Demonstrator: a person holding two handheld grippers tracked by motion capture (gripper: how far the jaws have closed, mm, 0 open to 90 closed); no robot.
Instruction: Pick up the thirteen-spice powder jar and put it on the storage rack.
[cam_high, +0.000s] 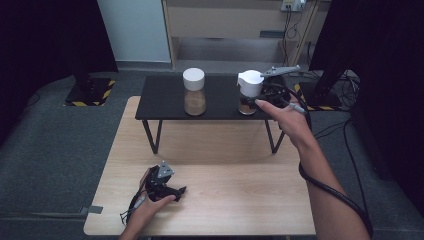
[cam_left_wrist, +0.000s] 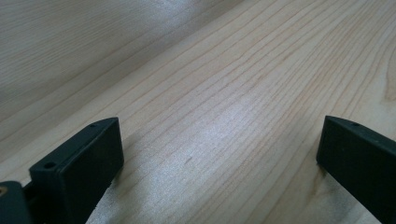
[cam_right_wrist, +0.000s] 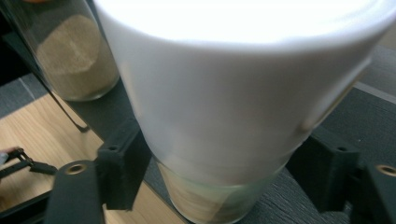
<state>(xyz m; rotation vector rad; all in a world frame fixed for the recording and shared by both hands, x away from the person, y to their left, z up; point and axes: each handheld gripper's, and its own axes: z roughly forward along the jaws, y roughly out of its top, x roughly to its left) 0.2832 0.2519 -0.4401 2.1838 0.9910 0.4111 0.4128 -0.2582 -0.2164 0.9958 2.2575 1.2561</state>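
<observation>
Jar, clear glass, white cylindrical lid (cam_right_wrist: 243, 88), brown powder inside: stands on black shelf (cam_high: 220, 95), between right tongs (cam_right_wrist: 219, 172), whose pads flank the lid without pressing. Likely heavy, smooth, breakable; grip low on lid. Left tongs (cam_left_wrist: 219, 163) spread over wooden tabletop (cam_left_wrist: 210, 70)

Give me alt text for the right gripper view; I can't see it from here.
A jar's white lid looms close between the right gripper's two black jaws, which flank the lid's lower edge with no clear contact. Below it shows the jar's glass body, holding something brown, on a black shelf. Upper left stands a second glass jar of tan powder.
</observation>
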